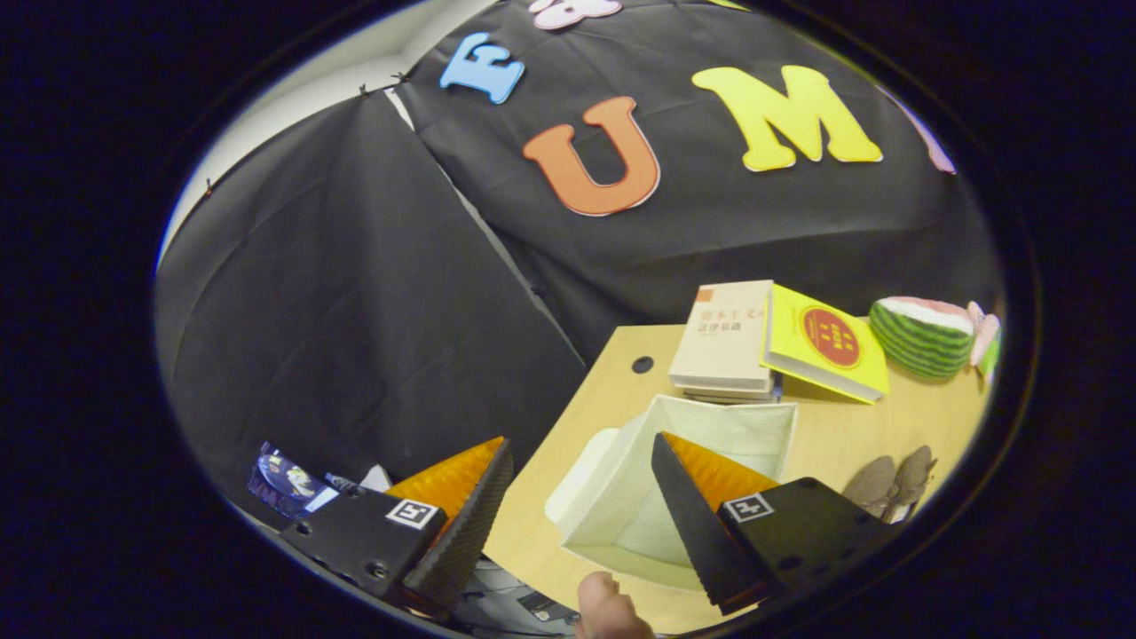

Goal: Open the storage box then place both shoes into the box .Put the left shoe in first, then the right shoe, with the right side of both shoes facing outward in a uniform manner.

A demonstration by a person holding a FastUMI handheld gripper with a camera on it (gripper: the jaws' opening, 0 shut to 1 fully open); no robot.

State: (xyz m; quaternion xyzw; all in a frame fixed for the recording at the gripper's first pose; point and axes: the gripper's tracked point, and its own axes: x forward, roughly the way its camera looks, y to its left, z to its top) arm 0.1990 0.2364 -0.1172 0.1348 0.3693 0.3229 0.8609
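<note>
Gripper view: the gripper [581, 497] hangs with fingers spread, holding nothing, above the table's near edge. The storage box [710, 426] stands open just ahead; the shoes [892, 484] lie beside it. Risk: the light box may slide when a shoe is lowered. The wooden table [612, 364] also carries books [723, 342].

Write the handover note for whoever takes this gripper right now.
Gripper: open, holding nothing, raised above the table's near edge.
Storage box: open on the table, just ahead of the fingers; nothing visible inside.
Shoes: both lie side by side on the table beside the box, untouched.
Done: box appears open.
Left: left shoe in first, then right, right sides facing outward.
Beyond the box: books and a watermelon toy.
</note>
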